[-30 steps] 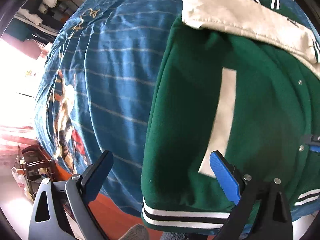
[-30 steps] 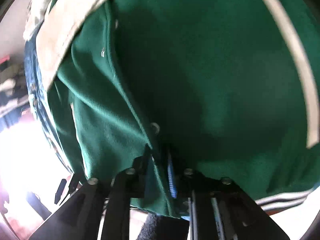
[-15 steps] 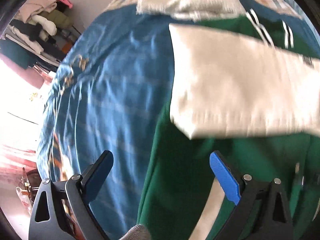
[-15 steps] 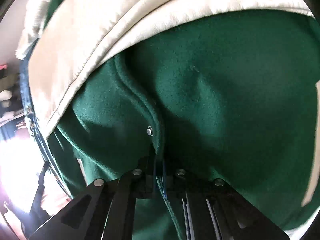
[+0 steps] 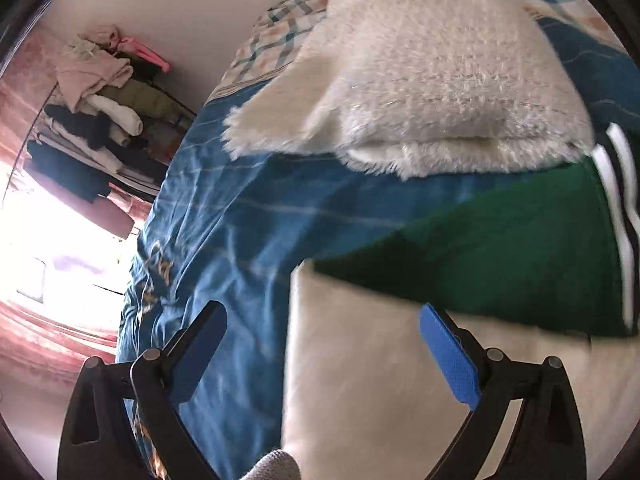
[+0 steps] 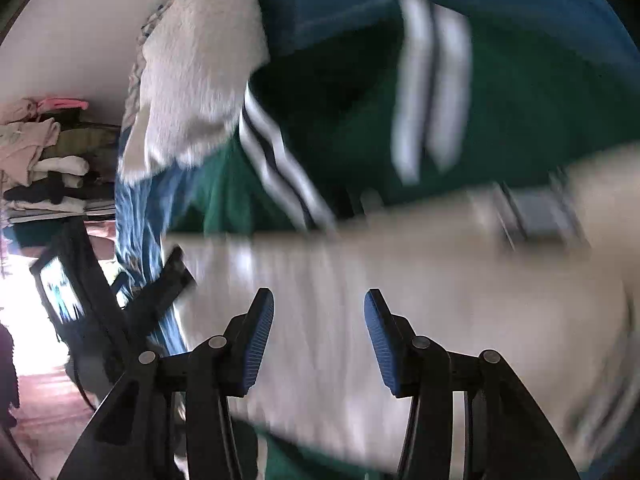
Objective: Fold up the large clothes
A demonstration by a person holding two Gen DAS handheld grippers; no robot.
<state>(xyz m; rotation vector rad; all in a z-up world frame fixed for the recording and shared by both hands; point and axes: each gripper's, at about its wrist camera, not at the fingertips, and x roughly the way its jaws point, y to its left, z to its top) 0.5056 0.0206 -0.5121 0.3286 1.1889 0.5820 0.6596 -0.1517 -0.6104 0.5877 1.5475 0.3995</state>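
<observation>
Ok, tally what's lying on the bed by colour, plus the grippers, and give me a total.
Green with cream sleeve: 1, jacket
White: 1, fluffy folded garment
Blue: 1, bedspread
Black with blue pads: 2, left gripper and right gripper, both open and empty
Total: 5

No lettering, brand, number or sign is showing clearly enough to read in either view. A small grey tag (image 6: 538, 216) is sitting on the cream sleeve (image 6: 400, 280) of the green jacket (image 6: 520, 92), but blur is smearing whatever it carries. Gold curly marks (image 5: 160, 276) are running along the edge of the blue bedspread (image 5: 240, 208); whether they are writing or ornament cannot be told
</observation>
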